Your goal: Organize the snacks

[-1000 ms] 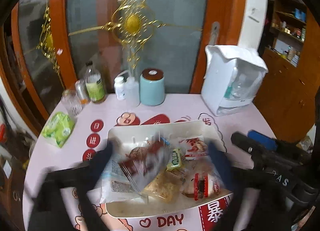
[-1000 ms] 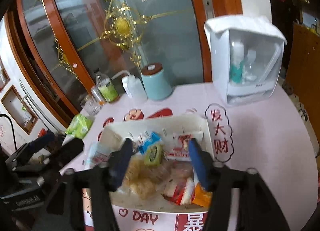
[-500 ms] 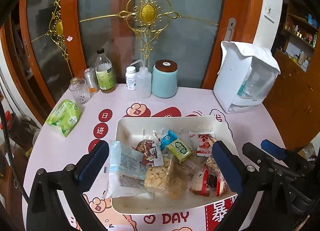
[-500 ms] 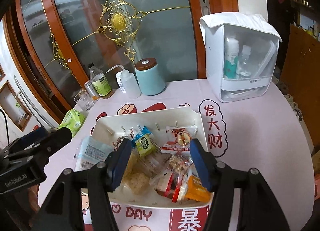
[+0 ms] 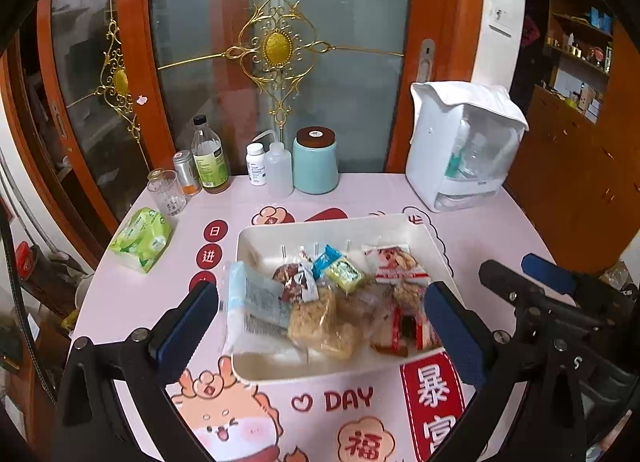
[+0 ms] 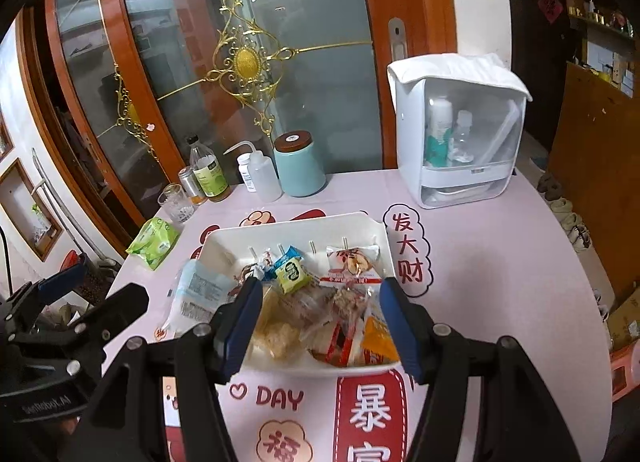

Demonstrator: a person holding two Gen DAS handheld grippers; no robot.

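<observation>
Both the left gripper (image 5: 320, 326) and right gripper (image 6: 320, 322) are held wide and empty above the white tray (image 5: 404, 224) (apparently full); a straggling packet (image 5: 256, 306) is probably sought next.

Black grippers (image 5: 320, 326); blue pads (image 6: 240, 326)

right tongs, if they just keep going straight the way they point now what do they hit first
Most likely the heap of snack packets in the white tray. The right tongs stand open above its near half, with the clear packets between the fingers. Depth is hard to judge, so which packet comes first is uncertain.
</observation>
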